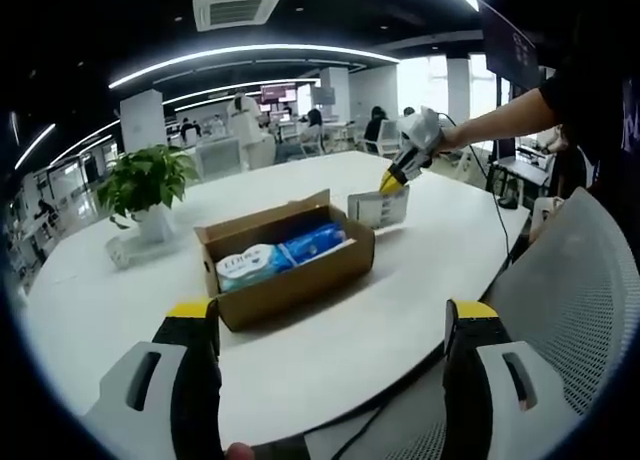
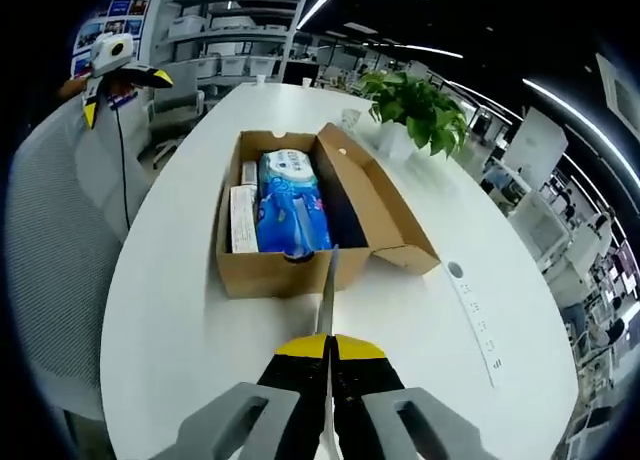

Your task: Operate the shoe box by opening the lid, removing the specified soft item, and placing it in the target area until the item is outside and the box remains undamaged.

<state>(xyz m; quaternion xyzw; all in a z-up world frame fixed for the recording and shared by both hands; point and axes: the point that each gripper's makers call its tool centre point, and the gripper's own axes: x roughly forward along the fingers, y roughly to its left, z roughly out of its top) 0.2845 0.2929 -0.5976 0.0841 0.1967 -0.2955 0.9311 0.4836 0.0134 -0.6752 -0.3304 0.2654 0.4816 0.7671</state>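
The brown shoe box [image 1: 300, 285] stands open on the white table, its lid [image 2: 385, 205] folded back to one side. Inside lie a blue soft pack [image 2: 290, 205] and a white carton [image 2: 243, 220]; the blue pack [image 1: 312, 244] lies next to a white-labelled pack [image 1: 245, 266]. My right gripper [image 2: 328, 346] is shut on a thin flat grey-white piece [image 2: 328, 280], seen edge-on just short of the box. From the left gripper view, that right gripper [image 1: 390, 183] holds the piece [image 1: 380, 208] upright beyond the box. My left gripper [image 1: 330, 315] is open, well short of the box.
A potted plant [image 1: 145, 185] stands on the table beyond the box, with a white power strip [image 2: 475, 315] lying nearby. A grey mesh chair [image 1: 570, 310] sits at the table's edge. My left gripper [image 2: 125, 92] is off past the table's edge. Desks and people fill the background.
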